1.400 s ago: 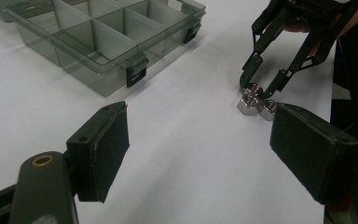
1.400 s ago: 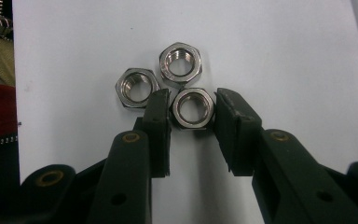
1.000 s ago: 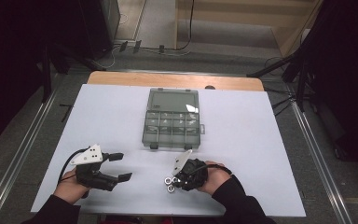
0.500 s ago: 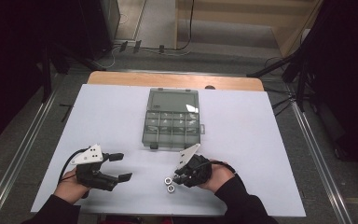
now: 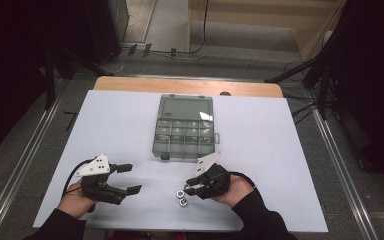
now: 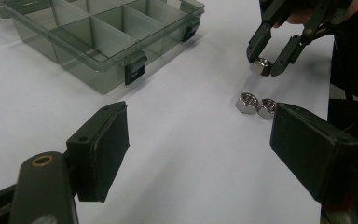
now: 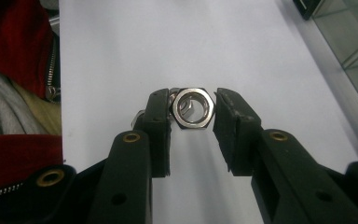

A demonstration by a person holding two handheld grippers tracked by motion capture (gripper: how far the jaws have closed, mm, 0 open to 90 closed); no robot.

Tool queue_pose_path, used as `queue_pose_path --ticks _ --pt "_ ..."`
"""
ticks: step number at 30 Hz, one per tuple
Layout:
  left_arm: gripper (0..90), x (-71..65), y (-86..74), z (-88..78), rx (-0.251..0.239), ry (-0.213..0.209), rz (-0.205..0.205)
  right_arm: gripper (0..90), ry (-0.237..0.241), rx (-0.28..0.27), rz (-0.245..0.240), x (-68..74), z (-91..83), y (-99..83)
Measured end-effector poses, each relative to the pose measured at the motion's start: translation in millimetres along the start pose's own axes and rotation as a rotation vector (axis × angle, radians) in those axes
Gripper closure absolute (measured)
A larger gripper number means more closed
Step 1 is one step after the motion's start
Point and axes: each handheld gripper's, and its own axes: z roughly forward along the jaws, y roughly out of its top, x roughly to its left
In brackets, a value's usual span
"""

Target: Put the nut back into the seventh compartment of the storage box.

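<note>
My right gripper (image 7: 192, 112) is shut on a steel hex nut (image 7: 193, 108), held by its flat sides a little above the white table. From the left gripper view this same gripper (image 6: 266, 63) hangs at the upper right with the nut (image 6: 260, 66) between its tips. Two more nuts (image 6: 247, 101) (image 6: 266, 108) lie side by side on the table just below it; from above they (image 5: 181, 197) sit left of the right gripper (image 5: 190, 187). My left gripper (image 5: 130, 178) rests open near the front left, its jaws (image 6: 205, 140) wide apart with nothing between them.
A clear grey compartment box (image 5: 184, 132) with its lid folded back stands mid-table, beyond both grippers; its near corner and latch (image 6: 134, 70) lie ahead of the left gripper. The white table sheet (image 5: 280, 150) ends close to the person's sleeves at the front edge.
The right gripper has tipped up and shifted slightly right, off the group of nuts, with one nut in its jaws. The left gripper has stayed put.
</note>
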Motion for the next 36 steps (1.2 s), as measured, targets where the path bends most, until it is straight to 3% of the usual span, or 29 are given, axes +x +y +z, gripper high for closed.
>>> queue_pose_path --ticks 7,22,33,36 --pt "19.8 0.9 -0.1 -0.3 -0.006 0.004 -0.003 68.5 -0.031 -0.069 0.045 -10.9 -11.1 3.6" --pt "19.8 0.9 -0.6 -0.3 -0.004 0.007 -0.002 68.5 -0.117 -0.138 0.111 -34.3 -31.0 15.5" --pt "19.8 0.4 -2.6 -2.1 0.002 0.016 -0.001 68.5 -0.217 -0.184 0.181 -70.2 -30.8 31.3" --pt "19.8 0.5 -2.8 -2.3 0.006 0.018 0.000 68.4 -0.225 -0.182 0.188 -76.6 -27.8 32.5"
